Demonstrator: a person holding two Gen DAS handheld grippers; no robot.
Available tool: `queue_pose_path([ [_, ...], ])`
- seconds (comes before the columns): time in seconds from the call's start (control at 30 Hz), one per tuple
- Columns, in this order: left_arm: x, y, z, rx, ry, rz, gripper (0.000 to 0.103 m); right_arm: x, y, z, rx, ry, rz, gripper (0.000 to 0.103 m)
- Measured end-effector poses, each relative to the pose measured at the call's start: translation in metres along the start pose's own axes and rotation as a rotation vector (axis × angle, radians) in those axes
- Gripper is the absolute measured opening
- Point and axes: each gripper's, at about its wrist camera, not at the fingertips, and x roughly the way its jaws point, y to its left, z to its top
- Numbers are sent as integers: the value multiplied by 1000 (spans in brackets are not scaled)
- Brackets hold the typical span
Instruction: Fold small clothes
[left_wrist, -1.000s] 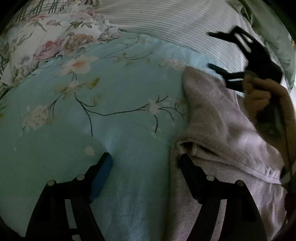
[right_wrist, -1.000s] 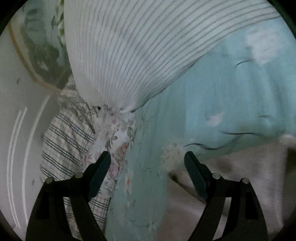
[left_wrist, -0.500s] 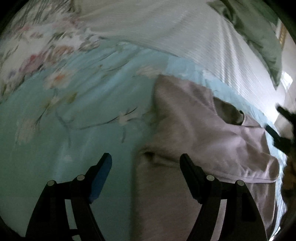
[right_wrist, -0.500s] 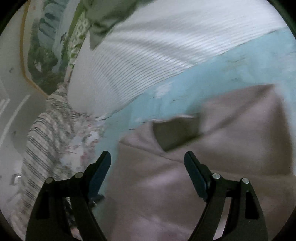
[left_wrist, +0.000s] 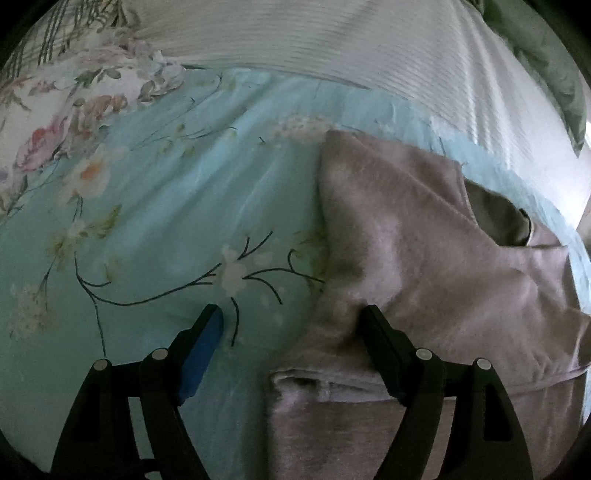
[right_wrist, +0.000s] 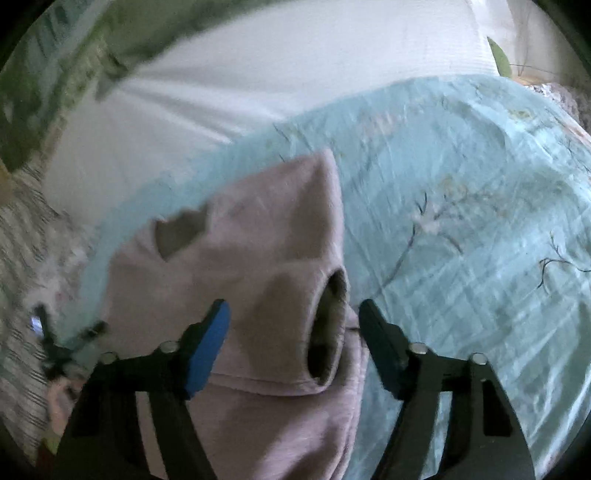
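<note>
Mauve fleece, that is the garment (left_wrist: 424, 258), a small top spread on the teal floral bedspread (left_wrist: 166, 221), its shoulder fold toward the striped sheet (left_wrist: 332, 37) beyond. Left gripper (left_wrist: 291, 314) hovers over the garment's near edge, jaws wide, one finger over the bedspread, one over the cloth, nothing pinched. Right gripper (right_wrist: 293, 314) has just been closing, jaws astride the sleeve opening (right_wrist: 327, 325), fleece between them but the pads not yet pressing. Risk now: the right could nip only the top layer of that cuff, and the sleeve would drag open rather than fold; the left, straddling the edge, might catch bedspread with the fleece
</note>
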Motion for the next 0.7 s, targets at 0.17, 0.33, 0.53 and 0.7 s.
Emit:
queue_pose_path([
  [0.17,-3,9,1,8,-14,22,80,-8,10,9,-23,-58,69,7],
  [0.33,-5,16,-2,-10,-38,55,80,-40,29,29,-95,-199,81,7],
  [0.53,-5,13,-4,-6,-46,83,81,27,-11,14,-25,44,-71,8],
  [0.7,-4,11,-4,-8,-44,91,81,-12,-2,10,-11,-118,-140,37],
])
